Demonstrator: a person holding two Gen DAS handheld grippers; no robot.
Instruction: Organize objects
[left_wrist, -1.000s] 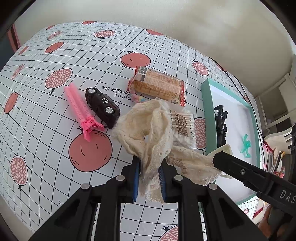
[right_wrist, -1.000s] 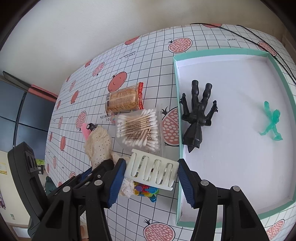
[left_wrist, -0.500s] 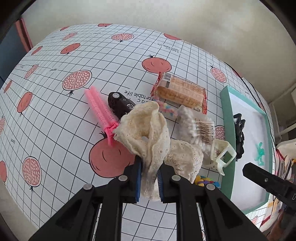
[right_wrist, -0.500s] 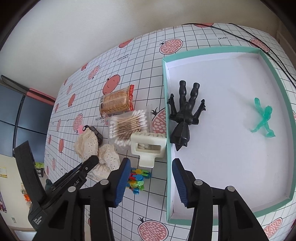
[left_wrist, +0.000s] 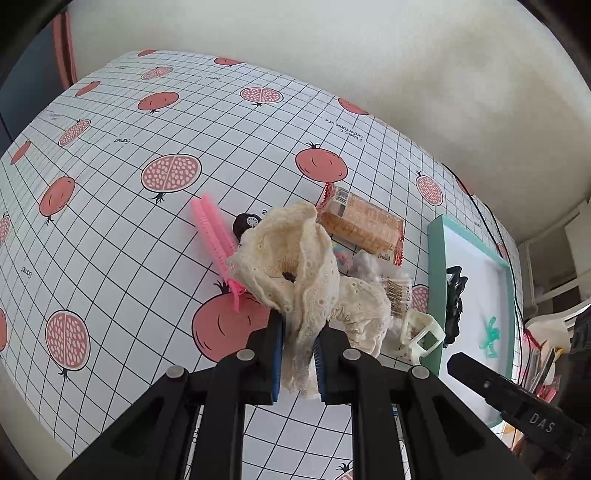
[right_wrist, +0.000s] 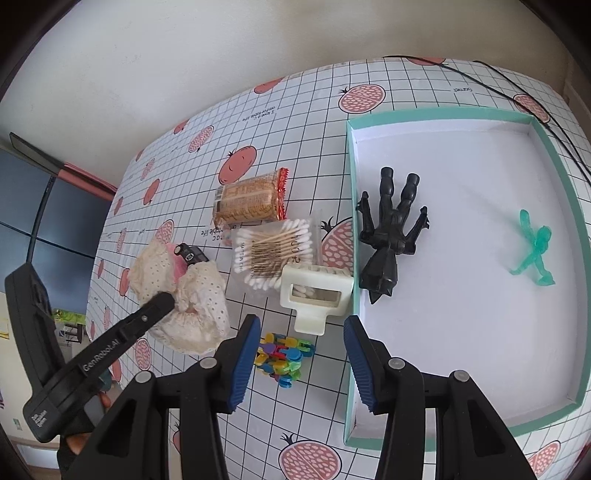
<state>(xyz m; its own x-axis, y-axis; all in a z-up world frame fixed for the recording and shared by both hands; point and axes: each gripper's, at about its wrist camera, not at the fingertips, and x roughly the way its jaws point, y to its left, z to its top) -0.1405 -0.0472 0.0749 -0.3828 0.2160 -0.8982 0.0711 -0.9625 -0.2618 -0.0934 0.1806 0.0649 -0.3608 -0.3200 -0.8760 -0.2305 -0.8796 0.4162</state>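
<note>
My left gripper (left_wrist: 299, 354) is shut on a cream lace cloth (left_wrist: 291, 258), which hangs bunched over a pink comb (left_wrist: 214, 229) and a black toy car (left_wrist: 245, 221). In the right wrist view the lace cloth (right_wrist: 192, 295) shows at the left, with a left finger across it. My right gripper (right_wrist: 299, 350) is open above a heap of coloured clips (right_wrist: 282, 360). Just beyond lies a cream slotted holder (right_wrist: 314, 295), against the teal box (right_wrist: 351, 221). Inside the box are a black figure (right_wrist: 391, 236) and a green figure (right_wrist: 533, 251).
A pack of cotton swabs (right_wrist: 273, 251) and a biscuit packet (right_wrist: 251, 201) lie left of the box on the pomegranate tablecloth (left_wrist: 170, 110). A black cable (right_wrist: 517, 96) runs past the box's far corner. A wall stands behind the table.
My right gripper has let go of the cream holder, which now lies by the box wall. My left gripper has lifted the lace cloth higher off the table.
</note>
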